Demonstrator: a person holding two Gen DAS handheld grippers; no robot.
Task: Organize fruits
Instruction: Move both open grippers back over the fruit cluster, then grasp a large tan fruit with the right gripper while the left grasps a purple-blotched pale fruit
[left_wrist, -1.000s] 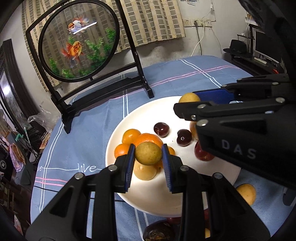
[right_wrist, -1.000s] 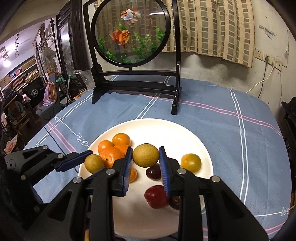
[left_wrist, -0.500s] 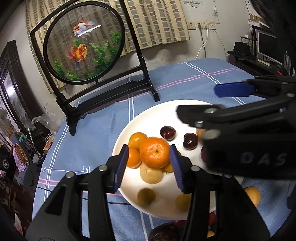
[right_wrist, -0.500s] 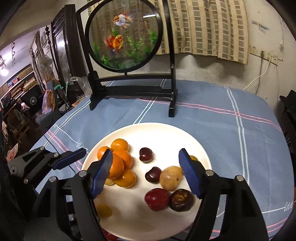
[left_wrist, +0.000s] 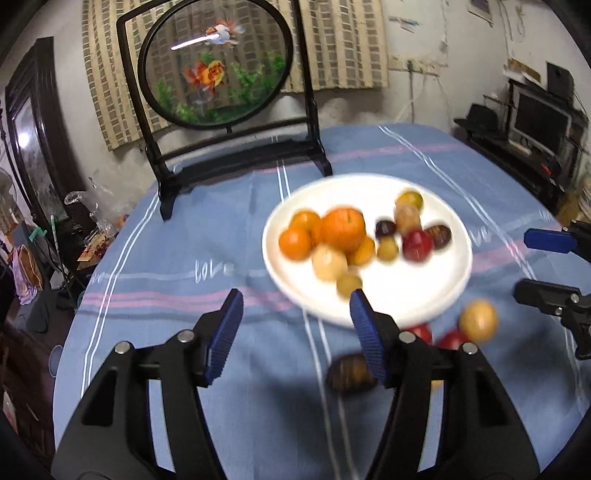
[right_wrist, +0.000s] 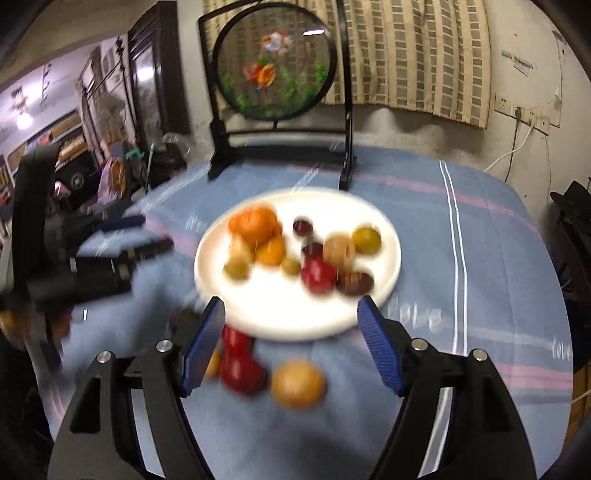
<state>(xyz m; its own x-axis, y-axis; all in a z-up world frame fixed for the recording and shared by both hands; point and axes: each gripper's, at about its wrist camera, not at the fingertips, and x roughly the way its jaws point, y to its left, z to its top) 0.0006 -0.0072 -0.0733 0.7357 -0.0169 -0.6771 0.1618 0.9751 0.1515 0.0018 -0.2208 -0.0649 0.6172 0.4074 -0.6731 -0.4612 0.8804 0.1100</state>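
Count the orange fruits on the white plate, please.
4, clustered left on the white plate: a large orange, a rear orange, a left orange, a right orange. Others may be hidden.

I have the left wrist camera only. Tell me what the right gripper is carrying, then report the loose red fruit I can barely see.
Observer: Nothing. The right gripper has just opened its jaws. They stand wide, with no fruit pressed between the pads.
Operator: Now the red fruit.
Observer: Two red fruits, blurred, lie on the tablecloth, just off the near rim of the plate.
Operator: Name anything else hidden from me there.
Observer: A small orange-yellow fruit peeks out beside the red ones, on the side away from the yellow-brown fruit.
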